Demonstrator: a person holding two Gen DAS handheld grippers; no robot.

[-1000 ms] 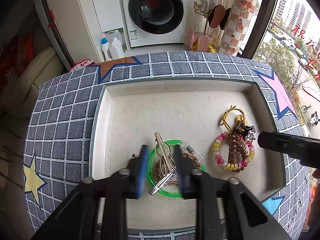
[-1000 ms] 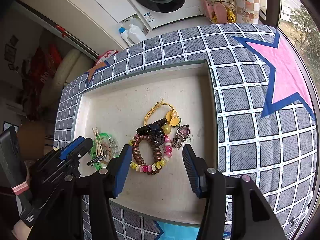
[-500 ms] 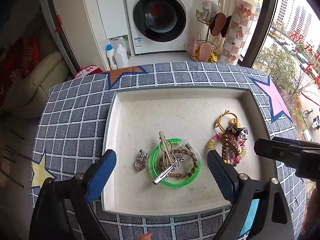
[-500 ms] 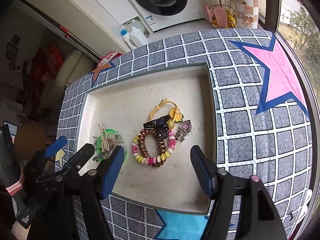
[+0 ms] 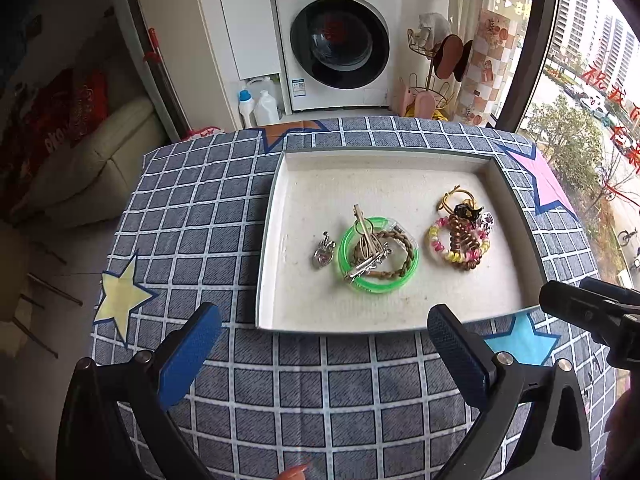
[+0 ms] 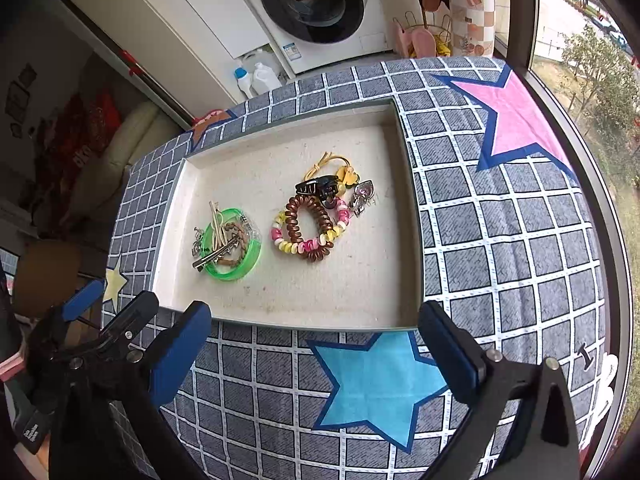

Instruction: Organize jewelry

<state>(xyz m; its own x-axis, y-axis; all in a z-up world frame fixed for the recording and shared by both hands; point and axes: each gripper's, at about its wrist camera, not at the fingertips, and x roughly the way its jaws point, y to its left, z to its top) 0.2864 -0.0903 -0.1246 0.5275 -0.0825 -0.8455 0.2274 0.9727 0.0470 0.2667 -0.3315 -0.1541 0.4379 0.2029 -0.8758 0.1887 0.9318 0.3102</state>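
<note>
A shallow white tray [image 5: 267, 240] [image 6: 172, 240] lies on the checked cloth. In it, a green bangle [image 5: 378, 286] [image 6: 236, 272] holds a braided band and a silver hair clip [image 5: 366, 266]. A heart pendant [image 5: 322, 256] lies left of it. To the right is a pile: a beaded bracelet [image 5: 438, 246] [image 6: 298, 246], a brown coil tie [image 6: 304, 208], a black claw clip [image 6: 320, 188] and a yellow cord [image 6: 328, 160]. My left gripper [image 5: 324, 344] is open and empty, in front of the tray. My right gripper [image 6: 316, 344] is open and empty at the tray's front edge.
The blue-grey checked cloth [image 5: 192, 220] with coloured stars covers the table. A washing machine [image 5: 340, 36] and detergent bottles [image 5: 260, 104] stand beyond the table. A window runs along the right. A sofa [image 5: 80, 168] is at the left.
My left gripper opened, let go of the hair clip over the green bangle, and drew back out of the tray. My right gripper also drew back and opened wider.
</note>
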